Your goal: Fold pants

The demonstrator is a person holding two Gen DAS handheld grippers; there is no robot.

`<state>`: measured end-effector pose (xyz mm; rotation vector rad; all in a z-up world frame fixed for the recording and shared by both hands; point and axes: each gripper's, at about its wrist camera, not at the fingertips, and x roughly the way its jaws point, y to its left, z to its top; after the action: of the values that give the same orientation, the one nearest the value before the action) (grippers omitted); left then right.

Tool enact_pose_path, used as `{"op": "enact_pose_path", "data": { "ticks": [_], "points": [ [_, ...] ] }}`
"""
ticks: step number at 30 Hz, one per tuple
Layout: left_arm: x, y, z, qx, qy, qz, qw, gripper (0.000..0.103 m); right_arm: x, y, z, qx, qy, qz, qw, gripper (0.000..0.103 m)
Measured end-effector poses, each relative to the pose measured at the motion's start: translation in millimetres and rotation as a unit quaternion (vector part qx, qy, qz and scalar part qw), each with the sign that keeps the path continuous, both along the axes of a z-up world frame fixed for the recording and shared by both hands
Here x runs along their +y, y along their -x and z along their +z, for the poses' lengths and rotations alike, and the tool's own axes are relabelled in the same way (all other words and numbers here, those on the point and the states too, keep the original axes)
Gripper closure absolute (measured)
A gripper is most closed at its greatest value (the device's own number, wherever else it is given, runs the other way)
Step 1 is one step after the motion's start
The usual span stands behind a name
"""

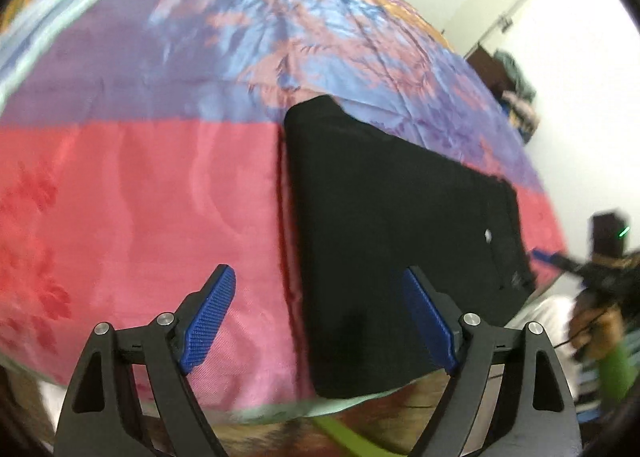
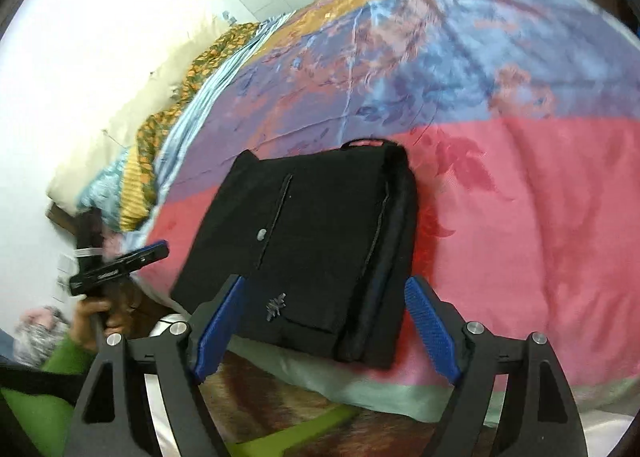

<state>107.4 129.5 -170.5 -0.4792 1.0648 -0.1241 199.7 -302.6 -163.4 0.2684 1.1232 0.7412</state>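
- The black pants [image 2: 312,241] lie folded into a thick, roughly square packet on the bed, near its front edge, one corner reaching almost to the pale green hem of the bedspread [image 2: 520,217].
- In the right wrist view I can see a small pale button [image 2: 262,234] on the top layer, a seam line running up from it, and a small grey emblem [image 2: 275,306] near the front corner.
- The stacked folded edges show along the packet's right side in that view.
- My left fingers [image 1: 320,321] stand wide apart above the front of the bed; nothing is between them. One blue pad [image 1: 208,321] hangs over the pink cloth, the other over the black fabric, and I cannot tell whether that one touches it.
- My right fingers [image 2: 326,329] are also spread wide, straddling the near corner of the packet without gripping it.
- Each view catches the other tool off to the side, held in a hand [image 2: 98,317] with a green sleeve [image 2: 56,369].
- The bedspread is pink in front, purple and blue with a floral print further back.
- A cream pillow [image 2: 120,113] lies at the far end, beside a white wall [image 2: 100,17].
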Motion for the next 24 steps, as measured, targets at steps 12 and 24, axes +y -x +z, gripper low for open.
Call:
{"op": "enact_pose_path", "data": {
  "ticks": [12,24],
  "points": [
    [-19,-33,-52,0.044,0.127,-0.053,0.9895,0.016,2,-45,-62,0.128,-0.056,0.004,0.990,0.021],
    [-59,-39,-22,0.028,0.013,-0.077,0.9965,0.072,46,-32,-43,0.053,0.041,0.061,0.996,0.057]
  ]
}}
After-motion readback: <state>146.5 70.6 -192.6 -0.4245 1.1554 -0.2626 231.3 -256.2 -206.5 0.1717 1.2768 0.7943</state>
